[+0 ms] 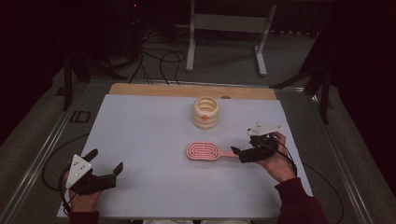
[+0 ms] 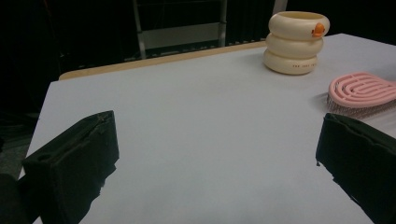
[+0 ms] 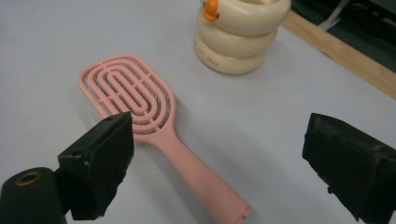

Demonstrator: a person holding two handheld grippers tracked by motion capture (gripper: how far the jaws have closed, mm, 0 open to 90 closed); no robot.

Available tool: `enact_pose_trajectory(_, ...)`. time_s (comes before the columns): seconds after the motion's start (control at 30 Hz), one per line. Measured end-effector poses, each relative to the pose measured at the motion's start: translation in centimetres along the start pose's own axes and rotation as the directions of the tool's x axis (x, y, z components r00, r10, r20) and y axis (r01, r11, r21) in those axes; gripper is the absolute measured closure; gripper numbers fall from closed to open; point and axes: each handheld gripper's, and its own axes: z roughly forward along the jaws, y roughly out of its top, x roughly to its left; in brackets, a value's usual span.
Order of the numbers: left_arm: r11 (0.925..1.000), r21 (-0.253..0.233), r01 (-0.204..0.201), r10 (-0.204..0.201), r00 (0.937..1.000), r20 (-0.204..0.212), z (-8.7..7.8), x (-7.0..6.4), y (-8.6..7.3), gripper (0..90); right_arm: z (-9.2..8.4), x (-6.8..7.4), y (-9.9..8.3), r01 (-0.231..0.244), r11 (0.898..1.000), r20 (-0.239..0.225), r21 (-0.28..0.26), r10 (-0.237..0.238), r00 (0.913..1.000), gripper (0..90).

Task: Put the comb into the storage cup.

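While the pink hairbrush [image 1: 203, 151] lay flat on the pale sheet [image 1: 149, 140] covering the table, bristles down, its handle pointed toward the right gripper [image 1: 236, 152]. That gripper, held in the person's right hand [image 1: 275, 161], sat low at the handle's end with its jaws spread wide apart and gripping nothing. In the right gripper view, the hairbrush [image 3: 140, 116] ran diagonally between the two black jaws: its slotted oval head lay just beyond the left jaw, and the handle passed close beside that jaw toward the bottom edge, without visibly touching it. The other jaw stood well apart from the handle on bare sheet.

Behind the brush head stood a cream holder [image 1: 206, 112] shaped like three stacked rings, with a small orange mark on its upper ring; it was upright, open at the top, and near the far wooden edge [image 1: 187, 90] of the table. Brush and holder were apart, not touching.

At the near left corner of the sheet, the left gripper [image 1: 107, 161] rested in the person's left hand [image 1: 79, 196], well away from both things. Its jaws were likewise released and wide open, holding nothing. In the left gripper view, the holder [image 2: 296, 43] and the brush head [image 2: 362, 93] appeared far off to the right, beyond the jaws.
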Motion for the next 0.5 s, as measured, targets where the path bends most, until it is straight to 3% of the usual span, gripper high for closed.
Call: enact_pose_trajectory(0.5, 1.0, 0.002, -0.002, 0.002, 1.0, 0.0, 0.1, 0.0, 0.0, 0.0, 2.5, -0.1, 1.0, 0.057, 0.993, -0.075, 0.1, -0.049, 0.996, 9.0)
